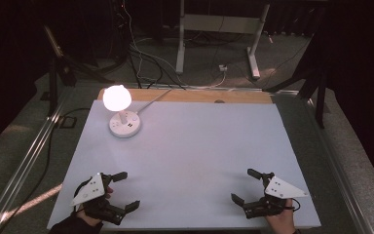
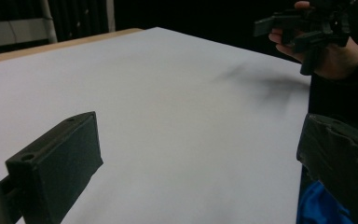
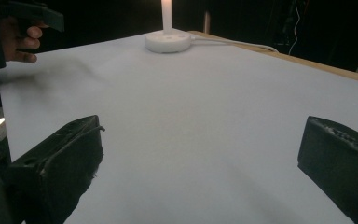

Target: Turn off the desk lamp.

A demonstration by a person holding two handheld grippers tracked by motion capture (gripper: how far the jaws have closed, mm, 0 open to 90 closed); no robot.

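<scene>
Left gripper (image 1: pixel 125 191) at lower left of the high view, held in a hand (image 1: pixel 88 212), fingers spread wide, nothing between them. Right gripper (image 1: pixel 241 186) at lower right of the high view, held in the other hand (image 1: pixel 280 220), fingers also spread wide and empty. Both sit over the near edge of the white counter (image 1: pixel 190 161), well apart from each other.

Lamp (image 1: pixel 117 98) lit, glowing white, at upper left of the high view, standing on a round white base (image 1: pixel 125 125) near the far left corner of the counter, well apart from both grippers. A white cable (image 1: pixel 153 101) runs from the base off toward the far edge. Buttons or ports on the base are probably there, too small to be sure.

In the right gripper view the base (image 3: pixel 168 41) shows at top centre, with the left gripper (image 3: pixel 32 16) in the upper left. In the left gripper view the right gripper (image 2: pixel 303 32) shows in the upper right, casting a soft shadow on the counter.
</scene>
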